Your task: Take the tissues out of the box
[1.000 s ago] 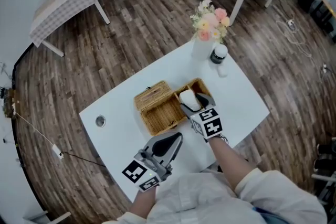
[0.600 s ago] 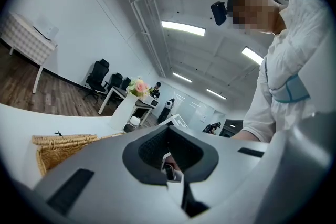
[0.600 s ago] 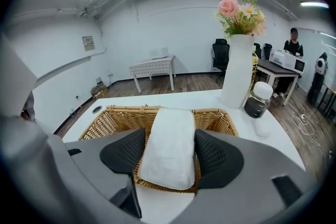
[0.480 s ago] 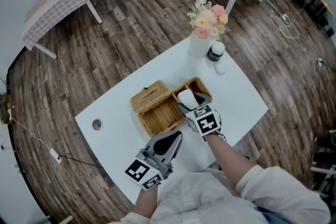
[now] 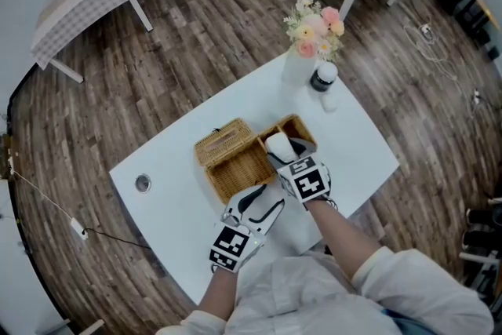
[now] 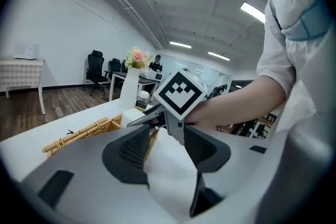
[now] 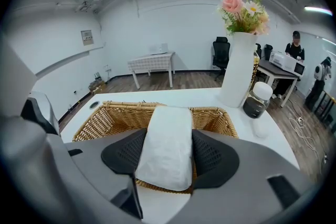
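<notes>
Nearest the person, the left gripper (image 6: 166,139) had just been spreading its jaws and stood released, with a white sheet (image 6: 169,178) loose between them. Beyond it the right gripper (image 7: 167,140), its jaws just closing, clasped the tissue pack (image 7: 167,152) over the open wicker box (image 7: 102,119). Bare table (image 5: 169,192) lay to the left, while the vase (image 7: 236,71) and jar (image 7: 256,98) stood near the far edge.

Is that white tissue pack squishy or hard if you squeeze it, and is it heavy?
Probably squishy: the tissue pack looks puffy with rounded edges between the right gripper's fingers, which have just been closing on it. Likely light: it hangs over the wicker basket held only by its sides. Its smooth wrapper might be slightly slippery.
</notes>
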Demonstrator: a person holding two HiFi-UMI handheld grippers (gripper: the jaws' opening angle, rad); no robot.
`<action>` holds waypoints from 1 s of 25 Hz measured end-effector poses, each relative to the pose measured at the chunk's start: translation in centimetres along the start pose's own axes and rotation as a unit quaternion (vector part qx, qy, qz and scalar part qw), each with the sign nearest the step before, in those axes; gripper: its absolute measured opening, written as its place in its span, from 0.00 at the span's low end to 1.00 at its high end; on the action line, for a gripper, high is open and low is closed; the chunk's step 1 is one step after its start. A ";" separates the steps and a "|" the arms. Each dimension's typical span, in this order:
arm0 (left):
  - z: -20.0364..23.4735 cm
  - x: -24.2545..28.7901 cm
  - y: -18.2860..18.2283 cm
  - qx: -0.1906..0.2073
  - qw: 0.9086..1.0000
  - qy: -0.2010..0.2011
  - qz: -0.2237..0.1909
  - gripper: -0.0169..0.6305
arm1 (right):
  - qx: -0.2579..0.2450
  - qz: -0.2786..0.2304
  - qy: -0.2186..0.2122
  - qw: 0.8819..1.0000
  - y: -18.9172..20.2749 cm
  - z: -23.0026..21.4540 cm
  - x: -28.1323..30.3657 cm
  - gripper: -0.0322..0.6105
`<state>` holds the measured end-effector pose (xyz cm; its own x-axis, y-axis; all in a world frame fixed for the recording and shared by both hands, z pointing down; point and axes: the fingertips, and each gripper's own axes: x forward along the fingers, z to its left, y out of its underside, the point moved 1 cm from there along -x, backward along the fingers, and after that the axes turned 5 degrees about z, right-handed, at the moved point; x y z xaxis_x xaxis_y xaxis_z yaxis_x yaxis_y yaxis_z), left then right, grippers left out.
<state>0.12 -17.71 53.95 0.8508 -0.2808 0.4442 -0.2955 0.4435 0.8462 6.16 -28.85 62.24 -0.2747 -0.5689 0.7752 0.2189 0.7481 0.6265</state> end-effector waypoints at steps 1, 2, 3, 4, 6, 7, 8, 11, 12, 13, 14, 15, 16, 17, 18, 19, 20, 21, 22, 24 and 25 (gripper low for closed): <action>0.2 0.4 0.5 0.013 1.000 -0.008 0.014 0.34 | 0.001 0.001 0.000 1.000 0.1 -0.1 0.1 0.49; 0.5 0.9 1.0 0.027 0.999 -0.016 0.029 0.35 | 0.003 0.001 0.001 1.000 0.1 -0.1 0.1 0.49; 0.8 1.3 1.5 0.041 0.998 -0.024 0.044 0.35 | 0.004 0.001 0.001 1.000 0.2 -0.1 0.2 0.49; 1.2 1.7 2.0 0.053 0.996 -0.032 0.059 0.35 | 0.005 0.001 0.000 1.000 0.2 -0.1 0.2 0.49; 2.0 2.4 3.0 0.067 0.993 -0.044 0.082 0.35 | 0.005 0.002 0.000 1.000 0.2 -0.1 0.3 0.49; 2.3 2.7 3.3 0.068 0.993 -0.046 0.089 0.35 | 0.003 0.004 0.000 1.000 0.2 -0.1 0.3 0.49; 2.5 2.9 3.5 0.065 0.992 -0.047 0.094 0.35 | 0.002 0.007 0.000 1.000 0.2 -0.1 0.3 0.48; 2.8 3.4 4.1 0.060 0.991 -0.051 0.104 0.35 | 0.000 0.012 0.000 1.000 0.2 -0.1 0.2 0.48; 2.8 3.6 4.4 0.063 0.991 -0.053 0.108 0.35 | 0.001 0.014 0.001 1.000 0.2 -0.1 0.1 0.48; 2.8 3.7 4.6 0.068 0.990 -0.056 0.110 0.35 | 0.001 0.015 0.001 1.000 0.1 -0.1 0.1 0.48; 2.7 3.9 4.7 0.074 0.989 -0.058 0.112 0.35 | 0.002 0.017 0.001 1.000 0.1 -0.1 0.1 0.48; 2.7 4.0 4.8 0.078 0.989 -0.060 0.112 0.35 | 0.002 0.018 0.001 1.000 0.1 -0.1 0.1 0.48; 2.6 4.0 4.8 0.082 0.988 -0.062 0.113 0.35 | 0.003 0.019 0.001 1.000 0.1 -0.2 0.2 0.48; 2.6 4.0 4.9 0.084 0.988 -0.064 0.114 0.35 | 0.004 0.019 0.000 1.000 0.1 -0.2 0.2 0.48; 2.7 4.0 4.9 0.084 0.988 -0.066 0.114 0.35 | 0.004 0.019 0.000 1.000 0.0 -0.2 0.2 0.48; 2.7 3.9 5.0 0.084 0.988 -0.067 0.114 0.35 | 0.005 0.019 -0.001 1.000 0.0 -0.1 0.2 0.48; 2.8 3.9 4.9 0.082 0.988 -0.068 0.115 0.35 | 0.005 0.020 -0.002 1.000 -0.1 -0.1 0.0 0.47; 2.9 4.0 4.9 0.080 0.988 -0.068 0.115 0.35 | 0.004 0.020 -0.003 1.000 -0.2 -0.1 -0.1 0.47; 2.9 4.0 4.9 0.078 0.988 -0.069 0.115 0.35 | 0.004 0.021 -0.004 1.000 -0.3 -0.1 -0.3 0.47; 2.9 4.0 4.9 0.076 0.988 -0.070 0.114 0.35 | 0.003 0.022 -0.005 1.000 -0.3 -0.1 -0.6 0.47; 2.9 4.0 4.9 0.077 0.988 -0.071 0.114 0.35 | 0.003 0.022 -0.005 1.000 -0.3 -0.1 -0.7 0.47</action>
<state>0.85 -19.13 60.76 0.6889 -0.3093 0.6555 -0.5436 0.3778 0.7495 6.39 -28.73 61.50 -0.2740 -0.5319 0.8013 0.2246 0.7747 0.5911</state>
